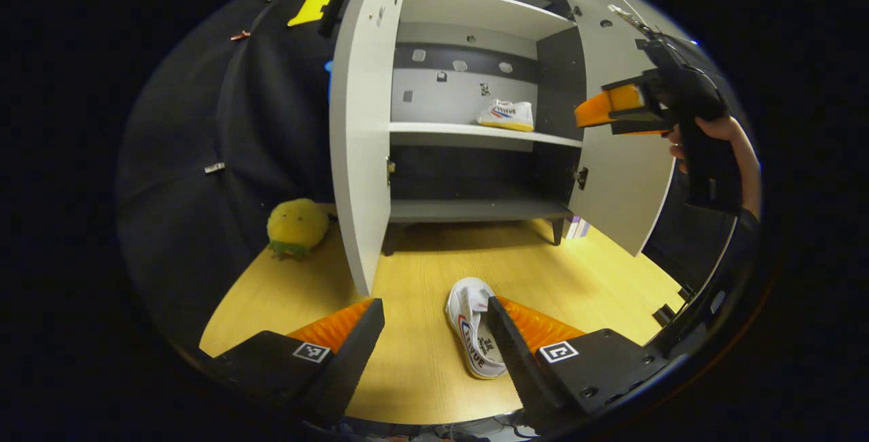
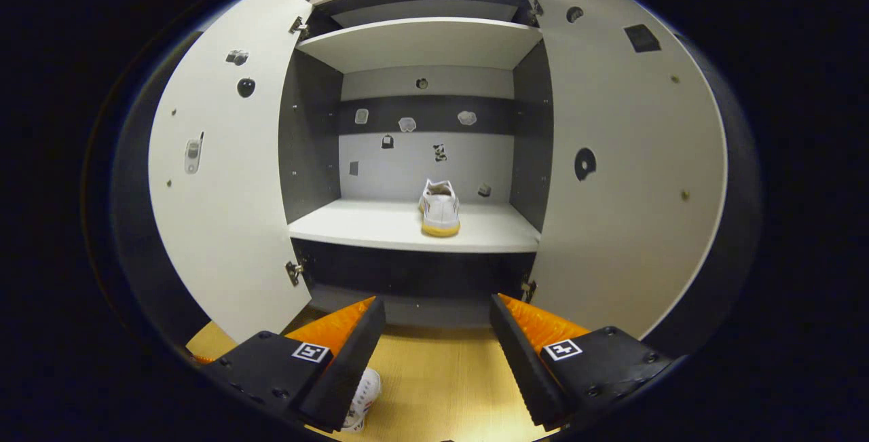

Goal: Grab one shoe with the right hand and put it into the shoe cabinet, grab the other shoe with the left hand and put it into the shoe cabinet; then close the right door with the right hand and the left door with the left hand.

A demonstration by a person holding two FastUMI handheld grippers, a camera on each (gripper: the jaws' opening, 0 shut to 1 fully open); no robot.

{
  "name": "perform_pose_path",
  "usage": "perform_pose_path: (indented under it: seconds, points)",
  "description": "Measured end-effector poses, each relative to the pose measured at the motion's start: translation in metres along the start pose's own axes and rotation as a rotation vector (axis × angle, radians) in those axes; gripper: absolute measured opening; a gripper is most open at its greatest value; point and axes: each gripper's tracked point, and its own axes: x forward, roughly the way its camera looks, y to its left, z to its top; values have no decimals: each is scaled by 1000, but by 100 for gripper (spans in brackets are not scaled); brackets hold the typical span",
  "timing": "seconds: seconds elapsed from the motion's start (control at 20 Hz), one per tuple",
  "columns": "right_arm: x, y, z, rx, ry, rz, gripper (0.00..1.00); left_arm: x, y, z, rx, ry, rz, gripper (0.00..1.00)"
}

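Observation:
One white shoe [image 1: 506, 115] [image 2: 440, 207] stands on the middle shelf of the shoe cabinet [image 1: 475, 131] [image 2: 407, 225], both doors swung wide. A second white shoe [image 1: 475, 333] lies on the wooden floor, right in front of my left gripper [image 1: 434, 333], which is open, its right finger beside the shoe. In the right gripper view a bit of that shoe [image 2: 363, 398] peeks out under the left finger. My right gripper [image 2: 438, 333] is open and empty, facing the cabinet. The left gripper view shows that gripper [image 1: 611, 108] held by a hand near the right door [image 1: 618, 157].
A yellow plush toy [image 1: 297, 227] sits on the floor left of the open left door [image 1: 363, 123]. Black cloth walls close in the booth on both sides. The wooden floor [image 1: 421, 374] stretches in front of the cabinet.

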Motion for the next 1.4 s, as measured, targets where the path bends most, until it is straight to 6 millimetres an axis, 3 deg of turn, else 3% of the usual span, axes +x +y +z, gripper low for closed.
perform_pose_path:
  seconds: [0.2, 0.4, 0.65, 0.85, 1.0, 1.1, 1.35, 1.4]
  points:
    - [-41, -2, -55, 14, 58, -28, 98, 31, -12, -34, 19, 99, -82, 95]
    - [-79, -9, -98, 56, 116, -58, 99, 68, -19, -54, 54, 168, -109, 96]
    - [-115, -30, -126, 64, 150, -131, 99, 109, -26, -78, 91, 243, -118, 96]
    - [-127, -33, -143, 84, 188, -154, 99, 137, -23, -88, 115, 286, -105, 95]
    - [-130, -30, -154, 86, 222, -152, 99, 157, -22, -85, 137, 286, -86, 95]
    - [-131, -29, -156, 88, 229, -151, 99, 169, -21, -81, 153, 283, -68, 88]
    - [-128, -29, -153, 90, 222, -155, 99, 180, -29, -83, 152, 301, -45, 48]
    - [-127, -29, -152, 87, 218, -155, 99, 181, -26, -85, 161, 300, -29, 45]
